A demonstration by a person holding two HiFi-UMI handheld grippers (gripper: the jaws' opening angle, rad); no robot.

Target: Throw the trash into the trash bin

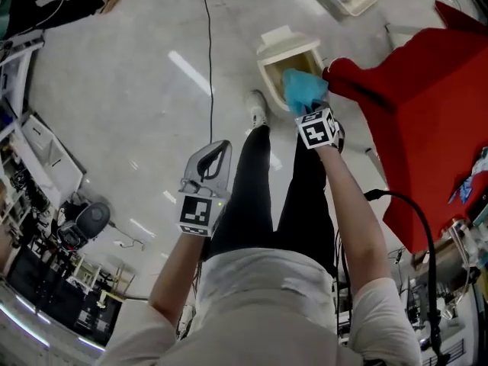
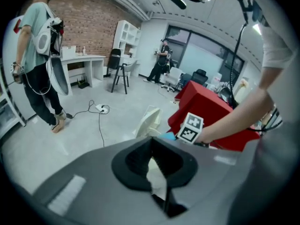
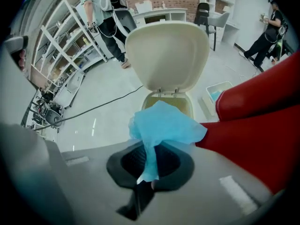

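**Handling:** The trash, a blue tissue (image 3: pixel 164 125), is reading as light, soft and limp. It is likely to crumple under the pads rather than slip, and it may drift or cling on release. The best hold is the thin tail, which leaves the bulk free to drop clear.

**Appearance:** It is showing pale blue and crumpled, with 1 loose bunch fanning out beyond the jaws and a narrow tail trailing back between them.

**Right gripper** (image 3: pixel 151 165): It is clenching that tail and pointing steeply down.

**Position:** The tissue appears to be hanging over the mouth of the trash bin (image 3: pixel 151 100), whose cream lid is standing open on the far side. A red cover (image 3: pixel 262 125) is lying just to the right.

**Left gripper** (image 2: pixel 151 159): It is idling at the near left, jaws pinched together on what appears to be a pale scrap (image 2: pixel 157 177).
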